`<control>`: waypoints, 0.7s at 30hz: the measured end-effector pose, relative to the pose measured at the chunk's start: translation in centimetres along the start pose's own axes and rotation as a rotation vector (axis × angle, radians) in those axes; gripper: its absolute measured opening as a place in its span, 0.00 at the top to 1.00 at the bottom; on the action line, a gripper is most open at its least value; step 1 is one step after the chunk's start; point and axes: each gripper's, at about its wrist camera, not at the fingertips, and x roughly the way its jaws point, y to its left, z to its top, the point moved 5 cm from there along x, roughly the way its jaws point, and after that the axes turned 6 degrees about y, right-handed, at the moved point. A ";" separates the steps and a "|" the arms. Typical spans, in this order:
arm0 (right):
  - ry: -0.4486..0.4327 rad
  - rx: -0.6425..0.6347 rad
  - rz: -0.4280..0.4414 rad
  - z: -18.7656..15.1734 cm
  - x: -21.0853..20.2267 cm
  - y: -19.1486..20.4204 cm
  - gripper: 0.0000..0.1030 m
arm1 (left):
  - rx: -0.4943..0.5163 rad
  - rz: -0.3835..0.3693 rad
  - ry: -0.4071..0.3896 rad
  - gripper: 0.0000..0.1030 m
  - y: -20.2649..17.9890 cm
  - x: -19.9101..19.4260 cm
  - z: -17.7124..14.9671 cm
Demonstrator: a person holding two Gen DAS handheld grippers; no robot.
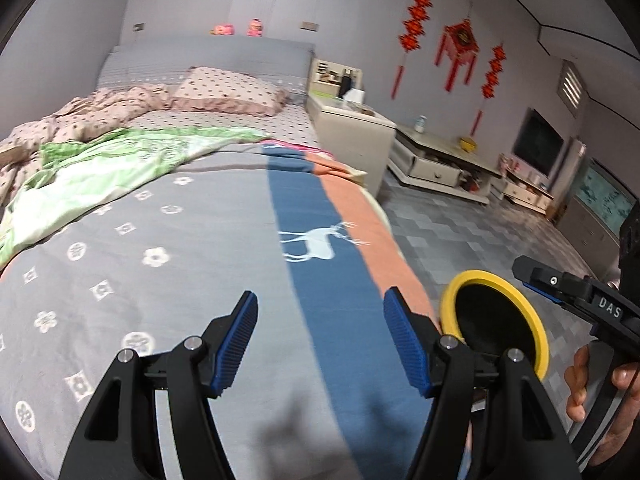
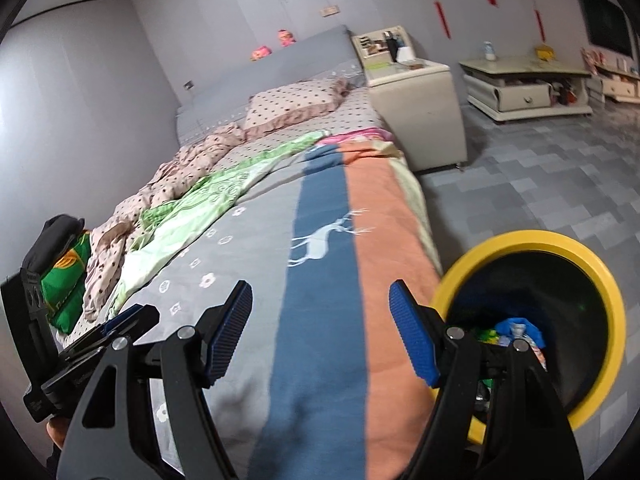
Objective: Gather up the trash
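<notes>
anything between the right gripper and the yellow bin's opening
Nothing visible does. The right gripper is open and empty over the bed, and the yellow-rimmed trash bin stands on the floor just past the bed's edge, its mouth uncovered, with trash already inside.

Premises: a lived-in home bedroom. Evidence: unmade bed (image 1: 208, 216) with polka-dot pillow (image 1: 230, 90) and quilts, bedside cabinet (image 1: 352, 132) at its head corner, red festive wall hangings (image 1: 460, 46), wall-mounted television (image 1: 538, 142), tiled floor (image 1: 472, 232)
</notes>
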 end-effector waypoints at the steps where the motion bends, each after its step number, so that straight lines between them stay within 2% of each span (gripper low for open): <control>1: 0.001 -0.008 0.004 -0.1 0.2 0.6 0.34 | -0.007 0.009 -0.004 0.40 0.6 -0.2 -0.1; 6: 0.011 -0.036 0.020 -0.4 1.7 3.7 0.34 | -0.032 0.037 -0.021 0.40 2.8 -1.2 -0.9; 12: -0.054 -0.056 -0.010 -0.8 1.6 5.5 0.34 | -0.040 0.053 -0.090 0.40 4.4 -3.1 -1.6; 16: -0.127 -0.055 -0.050 -0.8 0.7 5.9 0.31 | -0.033 0.064 -0.154 0.29 4.6 -4.6 -1.8; 17: -0.138 -0.052 -0.055 -0.8 0.5 5.8 0.28 | -0.032 0.063 -0.168 0.27 4.6 -4.9 -1.8; 19: -0.166 -0.048 -0.072 -0.9 0.0 5.6 0.24 | -0.033 0.060 -0.213 0.16 4.7 -5.7 -1.8; 21: -0.192 -0.052 -0.092 -1.0 -0.4 5.7 0.17 | -0.030 0.067 -0.246 0.11 4.6 -6.3 -1.8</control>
